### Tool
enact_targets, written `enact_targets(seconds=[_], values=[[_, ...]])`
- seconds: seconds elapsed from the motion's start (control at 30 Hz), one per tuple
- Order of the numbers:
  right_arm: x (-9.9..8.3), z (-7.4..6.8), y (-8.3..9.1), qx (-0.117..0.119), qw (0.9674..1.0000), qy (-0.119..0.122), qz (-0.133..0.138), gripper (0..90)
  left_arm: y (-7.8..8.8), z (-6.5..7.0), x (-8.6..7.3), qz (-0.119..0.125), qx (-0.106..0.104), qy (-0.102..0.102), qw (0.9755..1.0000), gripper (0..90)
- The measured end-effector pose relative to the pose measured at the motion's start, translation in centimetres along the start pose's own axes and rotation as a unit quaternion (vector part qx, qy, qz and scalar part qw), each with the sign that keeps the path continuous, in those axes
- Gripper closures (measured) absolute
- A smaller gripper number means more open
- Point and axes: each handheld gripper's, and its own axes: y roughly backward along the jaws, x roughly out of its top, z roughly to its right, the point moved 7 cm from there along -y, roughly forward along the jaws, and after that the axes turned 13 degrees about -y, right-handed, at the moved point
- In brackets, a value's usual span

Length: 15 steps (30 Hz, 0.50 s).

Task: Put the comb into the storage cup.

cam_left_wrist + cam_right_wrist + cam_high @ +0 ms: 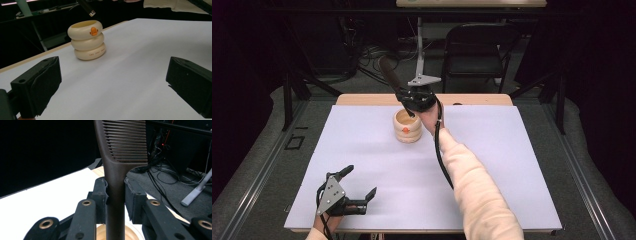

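A cream holder [407,125] shaped like three stacked rings, with an orange duck mark [93,31], stands upright on the white mat [362,150] toward the far middle. My right gripper [410,102] hovers just above and behind its rim, shut on the handle of a dark brown comb [117,157]. The comb [389,75] slants up and away to the left, its lower tip over the holder's opening [100,232]. Near the front left edge of the mat rests my left gripper [359,184], open with nothing between its pads [47,77].
A black folding chair [477,50] and a metal stand [419,55] sit beyond the table's far edge, amid cables on the floor. The wooden table edge [362,99] shows past the mat.
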Motion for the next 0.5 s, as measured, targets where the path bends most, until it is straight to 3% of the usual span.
enact_targets(seconds=[0.5], values=[[-0.99, -0.03, -1.03, -0.001, 0.9999, 0.006, 0.009, 72.0, 0.0, -0.04, -0.05, -0.001, 0.001, 0.0, 1.0, 0.2]])
